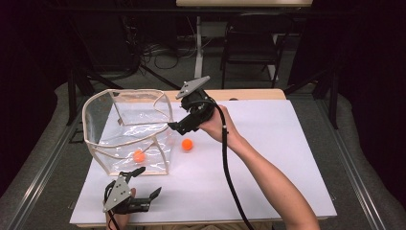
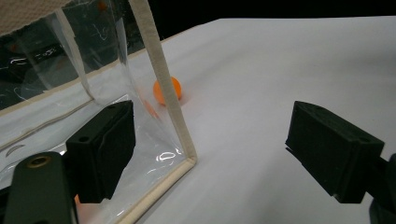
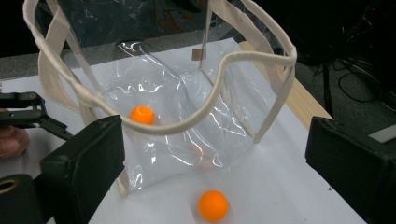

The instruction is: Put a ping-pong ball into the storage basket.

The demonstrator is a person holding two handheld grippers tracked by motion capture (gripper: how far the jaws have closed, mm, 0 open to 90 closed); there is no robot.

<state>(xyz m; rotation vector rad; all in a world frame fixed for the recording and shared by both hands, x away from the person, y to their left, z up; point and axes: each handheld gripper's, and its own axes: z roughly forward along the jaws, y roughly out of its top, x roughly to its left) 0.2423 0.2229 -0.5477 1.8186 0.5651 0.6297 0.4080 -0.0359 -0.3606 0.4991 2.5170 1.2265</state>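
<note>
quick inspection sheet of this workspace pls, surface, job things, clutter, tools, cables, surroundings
surface: white table top, bare wood strip along the far edge
job's things: clear bag with cream trim standing open; one orange ball inside it, a second orange ball on the table just outside its wall
clutter: nothing seen
tools: left tool open, near the bag's front corner, holding nothing; right tool open at the bag's rim, above the outside ball, holding nothing
cables: black cable trails along the right forearm
surroundings: dark room, folding chair, loose wires on the floor

Bright white table [image 1: 268, 158], dark surroundings, perhaps slightly soft.
</note>
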